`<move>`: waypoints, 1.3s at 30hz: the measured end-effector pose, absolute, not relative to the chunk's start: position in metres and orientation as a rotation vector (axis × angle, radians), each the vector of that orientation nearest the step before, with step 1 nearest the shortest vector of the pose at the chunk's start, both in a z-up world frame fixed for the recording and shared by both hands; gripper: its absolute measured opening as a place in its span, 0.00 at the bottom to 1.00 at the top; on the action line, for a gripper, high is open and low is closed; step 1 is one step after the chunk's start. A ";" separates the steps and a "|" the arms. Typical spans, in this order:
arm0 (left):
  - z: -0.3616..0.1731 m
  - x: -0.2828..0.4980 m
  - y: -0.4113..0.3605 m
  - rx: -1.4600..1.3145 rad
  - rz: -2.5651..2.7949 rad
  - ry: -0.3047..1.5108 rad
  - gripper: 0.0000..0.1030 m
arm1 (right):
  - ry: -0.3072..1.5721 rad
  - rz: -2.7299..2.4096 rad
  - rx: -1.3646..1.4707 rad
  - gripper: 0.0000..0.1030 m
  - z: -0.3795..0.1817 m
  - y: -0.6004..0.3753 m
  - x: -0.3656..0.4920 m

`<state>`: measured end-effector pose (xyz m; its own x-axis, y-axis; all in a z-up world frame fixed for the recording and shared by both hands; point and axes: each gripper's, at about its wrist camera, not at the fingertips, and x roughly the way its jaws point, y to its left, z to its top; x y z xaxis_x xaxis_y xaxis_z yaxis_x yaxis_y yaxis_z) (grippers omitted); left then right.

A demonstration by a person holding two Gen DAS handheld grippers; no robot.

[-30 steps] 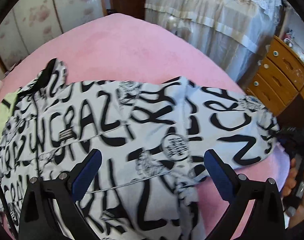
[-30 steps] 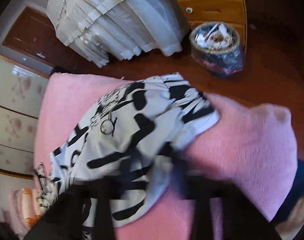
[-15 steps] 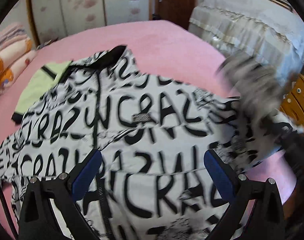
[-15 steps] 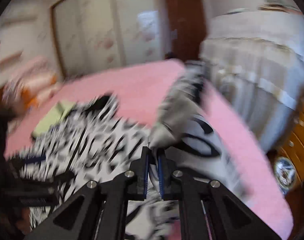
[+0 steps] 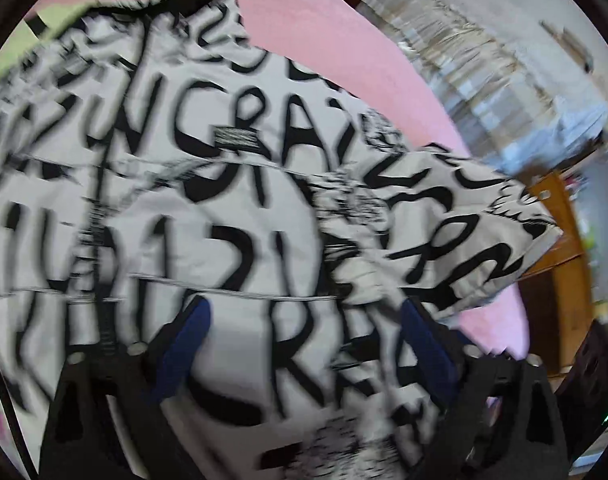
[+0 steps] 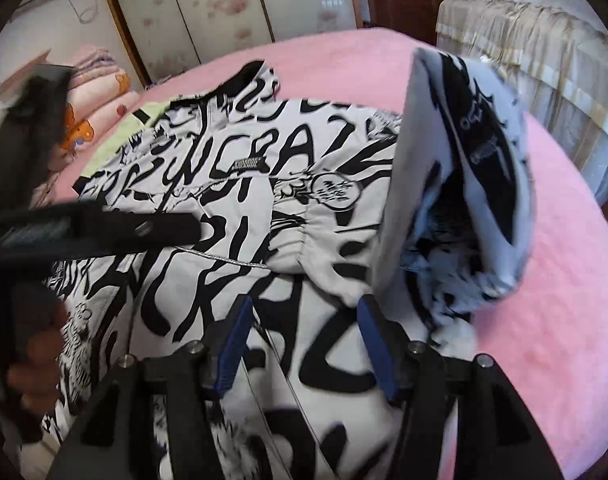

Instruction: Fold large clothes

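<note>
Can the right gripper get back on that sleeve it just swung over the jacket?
Probably yes. The sleeve hangs just right of the right gripper, whose jaws have just been opening with nothing between them; nothing blocks that side.

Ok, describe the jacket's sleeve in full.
The sleeve is white, padded-looking fabric printed with bold black lettering, like the rest of the jacket. It stands bunched and partly raised on the jacket's right edge above the pink blanket, its dark cuff opening showing. It is blurred. Neither tongs touch it.
</note>
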<state>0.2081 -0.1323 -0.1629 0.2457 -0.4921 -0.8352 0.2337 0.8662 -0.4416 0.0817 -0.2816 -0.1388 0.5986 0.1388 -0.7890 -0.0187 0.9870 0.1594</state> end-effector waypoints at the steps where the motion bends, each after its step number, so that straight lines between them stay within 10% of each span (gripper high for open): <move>1: -0.168 0.212 -0.136 -0.284 -0.534 1.248 0.76 | 0.922 0.084 0.146 0.54 -0.136 -0.286 0.075; 15: -0.221 0.242 -0.198 -0.489 -0.608 1.396 0.67 | 0.951 0.075 0.306 0.54 -0.155 -0.309 0.058; 17: -0.221 0.247 -0.212 -0.472 -0.602 1.405 0.26 | 0.947 0.071 0.316 0.54 -0.154 -0.314 0.058; 19: -0.219 0.253 -0.226 -0.442 -0.586 1.426 0.25 | 0.944 0.057 0.317 0.54 -0.153 -0.318 0.057; 32: -0.041 0.281 -0.247 -0.229 -0.590 1.060 0.12 | 0.898 -0.204 0.513 0.60 -0.165 -0.391 0.085; 35: -0.009 0.286 -0.226 -0.179 -0.542 0.958 0.12 | 0.934 -0.210 0.437 0.17 -0.172 -0.385 0.109; 39: 0.004 0.293 -0.166 -0.115 -0.421 0.882 0.12 | 0.943 -0.211 0.265 0.19 -0.163 -0.363 0.124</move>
